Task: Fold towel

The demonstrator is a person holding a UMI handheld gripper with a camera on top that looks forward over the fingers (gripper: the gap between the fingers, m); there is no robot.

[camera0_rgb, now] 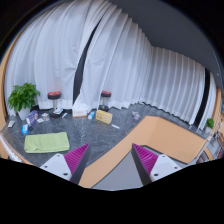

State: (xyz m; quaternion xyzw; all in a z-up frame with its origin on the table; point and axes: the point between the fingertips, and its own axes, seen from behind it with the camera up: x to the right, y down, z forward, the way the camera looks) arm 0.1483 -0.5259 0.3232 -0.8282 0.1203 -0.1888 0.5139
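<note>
A light green towel (pixel 47 142) lies flat on the dark marbled table (pixel 100 132), ahead of my left finger and to its left. My gripper (pixel 112 158) is held above the table, its two fingers with magenta pads (pixel 75 157) spread wide apart with nothing between them. Below and between the fingers runs the table's tan wooden edge (pixel 128 150).
A potted green plant (pixel 22 97) stands at the far left. Two jars with dark lids (pixel 55 102) and a yellow box (pixel 104 116) stand along the table's back. Small blue and white items (pixel 30 120) lie near the plant. White curtains (pixel 120 60) hang behind.
</note>
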